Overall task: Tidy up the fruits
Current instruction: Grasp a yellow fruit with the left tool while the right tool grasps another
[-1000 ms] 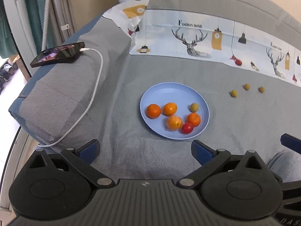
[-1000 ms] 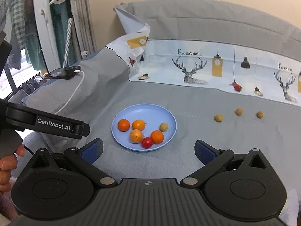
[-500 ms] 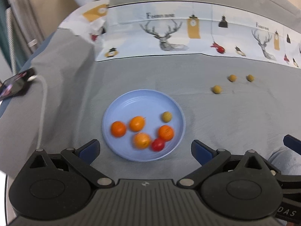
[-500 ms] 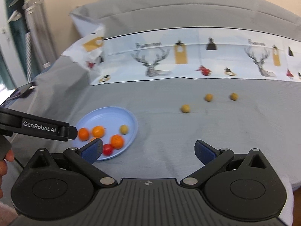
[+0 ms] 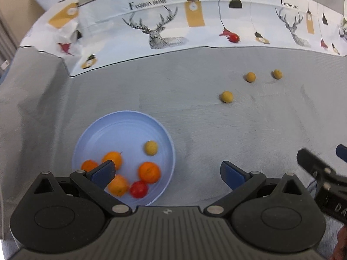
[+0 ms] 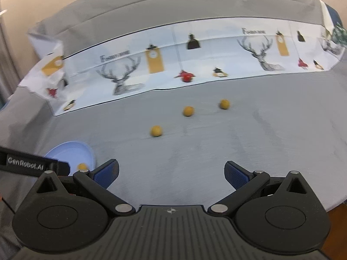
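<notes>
A light blue plate point(image 5: 121, 127) lies on the grey cloth and holds several orange fruits point(image 5: 149, 172), a red one point(image 5: 138, 189) and a small yellow one point(image 5: 151, 148). Three small yellow fruits point(image 5: 226, 96) point(image 5: 250, 77) point(image 5: 277, 73) lie loose on the cloth to the right. My left gripper point(image 5: 167, 173) hovers open over the plate's near right edge, holding nothing. In the right wrist view the loose yellow fruits point(image 6: 156, 131) point(image 6: 188, 111) point(image 6: 224, 104) lie ahead of my open, empty right gripper point(image 6: 171, 172). The plate point(image 6: 71, 151) shows at the left.
A white printed sheet with deer and lamps point(image 5: 195, 26) runs along the back of the grey surface point(image 6: 238, 140). Its left end is crumpled up point(image 5: 63, 21). The left device point(image 6: 32, 164) crosses the right wrist view at the left.
Both grippers have swung to the right. The plate has slid toward the lower left of both views and the loose yellow fruits have come closer to centre. The phone and cable have left view.
</notes>
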The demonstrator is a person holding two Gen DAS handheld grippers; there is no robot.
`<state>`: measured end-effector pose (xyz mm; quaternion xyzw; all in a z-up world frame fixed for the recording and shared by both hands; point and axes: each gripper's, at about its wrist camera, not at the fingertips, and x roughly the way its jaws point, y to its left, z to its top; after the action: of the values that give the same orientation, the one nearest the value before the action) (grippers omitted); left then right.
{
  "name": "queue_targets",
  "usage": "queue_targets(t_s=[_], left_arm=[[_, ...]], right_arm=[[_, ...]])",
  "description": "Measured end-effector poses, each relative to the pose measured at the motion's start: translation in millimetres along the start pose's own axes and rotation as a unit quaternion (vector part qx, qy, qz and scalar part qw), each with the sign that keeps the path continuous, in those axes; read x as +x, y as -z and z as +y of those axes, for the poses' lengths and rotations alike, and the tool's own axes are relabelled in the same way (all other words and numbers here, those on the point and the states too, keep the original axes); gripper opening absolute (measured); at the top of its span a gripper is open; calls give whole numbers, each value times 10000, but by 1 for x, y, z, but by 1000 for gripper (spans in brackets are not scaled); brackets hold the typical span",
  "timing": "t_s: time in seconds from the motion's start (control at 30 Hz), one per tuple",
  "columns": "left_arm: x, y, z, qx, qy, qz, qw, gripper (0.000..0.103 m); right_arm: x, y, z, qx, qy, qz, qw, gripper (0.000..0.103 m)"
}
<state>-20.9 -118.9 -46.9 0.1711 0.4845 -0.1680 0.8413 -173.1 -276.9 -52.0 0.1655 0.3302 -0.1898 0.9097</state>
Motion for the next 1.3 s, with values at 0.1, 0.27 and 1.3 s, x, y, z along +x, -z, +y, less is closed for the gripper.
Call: queue_targets(t_s=[0.1, 0.27, 1.3], left_arm=[[20, -13, -12, 26, 69, 131, 9999, 103], [60, -41, -36, -63, 282, 250, 9993, 103], [211, -118, -82, -276, 366, 455, 9979, 103]], right_arm=[[21, -7, -18, 152, 187, -17, 9997, 102], [65, -25, -45, 160, 604, -213, 9978, 102], [299, -103, -112, -222, 853, 336, 9955, 102]])
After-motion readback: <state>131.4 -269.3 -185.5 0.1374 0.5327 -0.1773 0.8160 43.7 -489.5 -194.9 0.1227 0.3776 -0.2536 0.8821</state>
